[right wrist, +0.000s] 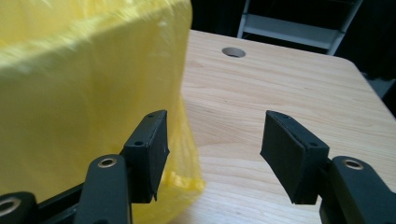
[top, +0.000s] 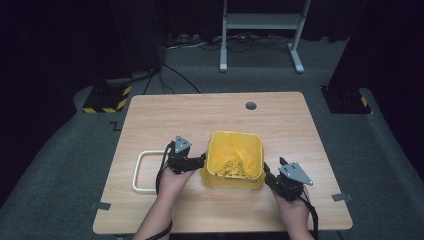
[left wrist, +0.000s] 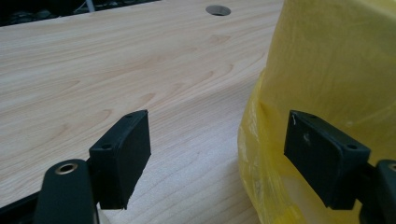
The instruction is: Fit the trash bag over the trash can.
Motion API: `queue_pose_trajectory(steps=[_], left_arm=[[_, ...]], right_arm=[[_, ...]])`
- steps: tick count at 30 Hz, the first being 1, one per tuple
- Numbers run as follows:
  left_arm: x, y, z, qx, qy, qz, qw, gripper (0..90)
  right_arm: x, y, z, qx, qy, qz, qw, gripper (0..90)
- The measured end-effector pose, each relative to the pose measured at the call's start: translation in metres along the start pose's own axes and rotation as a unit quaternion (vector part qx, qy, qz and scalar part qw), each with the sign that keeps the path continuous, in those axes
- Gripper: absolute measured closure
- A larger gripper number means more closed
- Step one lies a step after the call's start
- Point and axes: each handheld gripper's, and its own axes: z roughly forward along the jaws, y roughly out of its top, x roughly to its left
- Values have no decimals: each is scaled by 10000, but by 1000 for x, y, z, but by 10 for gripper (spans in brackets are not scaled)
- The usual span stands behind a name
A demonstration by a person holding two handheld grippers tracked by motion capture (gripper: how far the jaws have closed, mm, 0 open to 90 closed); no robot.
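Observation:
A yellow bin (top: 233,182) lined with a yellow bag stands near the middle of the wooden table (top: 200,115). Pale loose scraps (top: 231,168) lie in its bottom. My left gripper (top: 201,161) is at the bin's left wall, jaws open. In the left gripper view the left gripper (left wrist: 217,121) has bare table and the bag's bulging edge (left wrist: 336,65) between its pads, with no squeeze. My right gripper (top: 268,173) is at the bin's front right corner, open. In the right gripper view the right gripper (right wrist: 217,121) has its left pad beside the bag (right wrist: 84,84), with wood in the gap.
A white rectangular frame (top: 137,172) lies flat on the table, left of my left hand. A round cable hole (top: 251,106) sits near the far edge. Beyond the table stand a white metal stand (top: 260,22) and hazard-striped bases (top: 107,97) on the grey floor.

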Motion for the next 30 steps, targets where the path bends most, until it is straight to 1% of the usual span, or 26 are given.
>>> queue_pose_trajectory(steps=[2,3,4,5,6,7,8,9,10,12,13,16,17,20,21,22,23,25,27,28,30], left_arm=[[1,1,3,-6,-109,-25,9999,229],[1,1,4,-34,-185,-36,9998,230],[2,2,6,-45,-189,-13,9998,231],[4,3,7,-48,-234,-44,9997,275],[8,4,10,-29,-329,-132,9994,301],[13,5,13,-29,-476,-220,9986,313],[17,6,15,-20,-573,-300,9979,326],[20,7,18,-25,-656,-245,9975,326],[22,8,20,-37,-687,-201,9974,321],[26,8,21,-20,-601,-150,9981,257],[27,7,19,-18,-538,-127,9985,241],[30,-2,6,-11,-269,-30,9996,239],[31,-6,0,17,-196,-27,9998,239],[33,-20,-18,105,26,70,9999,229],[33,-25,-24,183,110,145,9997,223],[34,-30,-31,242,202,176,9993,211],[35,-35,-37,340,290,223,9987,210],[38,-45,-49,461,437,248,9977,203],[43,-53,-61,517,519,135,9972,202],[45,-57,-66,538,555,29,9970,201],[50,-64,-73,598,635,-72,9962,200]], right_arm=[[5,-1,2,85,163,-16,9998,408],[11,-2,1,104,257,-60,9996,440],[17,-4,-1,98,236,-127,9996,463],[23,-5,-3,71,244,-178,9995,477],[29,-7,-6,44,244,-247,9994,477],[34,-8,-8,32,235,-323,9992,479],[38,-10,-10,33,252,-374,9990,476],[41,-11,-11,31,285,-410,9987,468],[42,-11,-12,42,307,-429,9986,459],[41,-12,-13,23,293,-505,9983,409],[38,-11,-13,29,265,-507,9984,402],[22,-10,-14,36,257,-241,9994,376],[16,-10,-14,58,248,-202,9995,373],[-5,-14,-7,321,176,-136,9992,336],[-12,-16,-5,415,174,-70,9990,330],[-19,-19,-2,503,164,-9,9986,329],[-25,-22,0,624,165,35,9979,324],[-36,-28,6,882,141,98,9960,316],[-44,-35,10,1079,154,154,9939,316],[-45,-38,11,1144,93,149,9933,318],[-45,-44,11,1194,26,83,9928,320]])
